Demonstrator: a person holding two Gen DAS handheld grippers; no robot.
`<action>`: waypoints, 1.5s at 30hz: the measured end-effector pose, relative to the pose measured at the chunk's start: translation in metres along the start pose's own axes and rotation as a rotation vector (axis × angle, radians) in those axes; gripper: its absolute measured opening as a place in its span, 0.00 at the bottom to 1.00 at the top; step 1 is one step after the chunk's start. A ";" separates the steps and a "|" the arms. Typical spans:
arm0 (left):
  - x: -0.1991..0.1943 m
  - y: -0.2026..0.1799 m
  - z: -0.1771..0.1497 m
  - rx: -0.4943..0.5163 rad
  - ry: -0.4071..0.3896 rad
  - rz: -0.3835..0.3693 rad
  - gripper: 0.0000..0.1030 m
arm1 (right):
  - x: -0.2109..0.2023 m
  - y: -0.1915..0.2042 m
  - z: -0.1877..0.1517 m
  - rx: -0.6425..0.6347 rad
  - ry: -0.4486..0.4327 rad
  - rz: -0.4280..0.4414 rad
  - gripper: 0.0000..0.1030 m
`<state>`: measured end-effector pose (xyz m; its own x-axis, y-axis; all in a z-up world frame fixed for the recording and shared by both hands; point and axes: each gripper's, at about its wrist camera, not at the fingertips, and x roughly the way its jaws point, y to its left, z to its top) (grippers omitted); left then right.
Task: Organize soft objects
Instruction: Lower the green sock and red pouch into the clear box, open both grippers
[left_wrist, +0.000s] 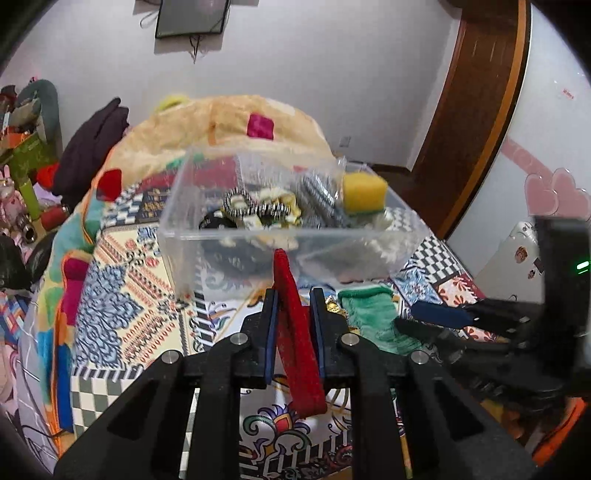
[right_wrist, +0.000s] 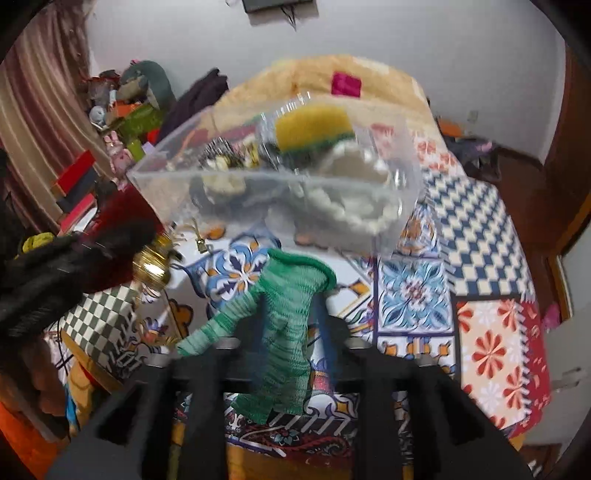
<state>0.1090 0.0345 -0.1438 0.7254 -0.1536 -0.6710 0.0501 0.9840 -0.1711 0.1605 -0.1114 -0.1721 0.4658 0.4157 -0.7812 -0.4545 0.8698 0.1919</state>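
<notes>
A clear plastic box (left_wrist: 236, 230) stands on the patterned bedspread and holds hair ties, a yellow-green sponge (left_wrist: 364, 192) and white fluffy things; it also shows in the right wrist view (right_wrist: 221, 177). My left gripper (left_wrist: 293, 301) is shut on a red fabric piece (left_wrist: 295, 332), just in front of the box. My right gripper (right_wrist: 291, 314) is shut on a green knitted glove (right_wrist: 284, 325), held above the spread near the box. In the left wrist view the right gripper (left_wrist: 443, 317) sits at the right beside the green glove (left_wrist: 373, 317).
A gold bell (right_wrist: 153, 264) hangs with the red piece at the left of the right wrist view. A big plush cushion (left_wrist: 229, 118) lies behind the box. Clutter and toys (left_wrist: 26, 147) stand at the far left. A wooden door (left_wrist: 476, 92) is at the right.
</notes>
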 end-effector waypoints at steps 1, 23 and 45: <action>-0.002 -0.001 0.001 0.002 -0.005 -0.001 0.16 | 0.004 0.000 -0.001 0.003 0.007 0.003 0.48; -0.020 0.008 0.018 -0.026 -0.069 -0.003 0.16 | -0.006 0.010 0.001 -0.051 -0.059 0.061 0.06; -0.008 0.025 0.089 -0.019 -0.190 0.011 0.16 | -0.038 0.031 0.097 -0.086 -0.323 0.014 0.06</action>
<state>0.1659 0.0687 -0.0788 0.8424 -0.1211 -0.5251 0.0296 0.9833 -0.1793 0.2025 -0.0746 -0.0789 0.6696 0.5018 -0.5476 -0.5185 0.8437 0.1392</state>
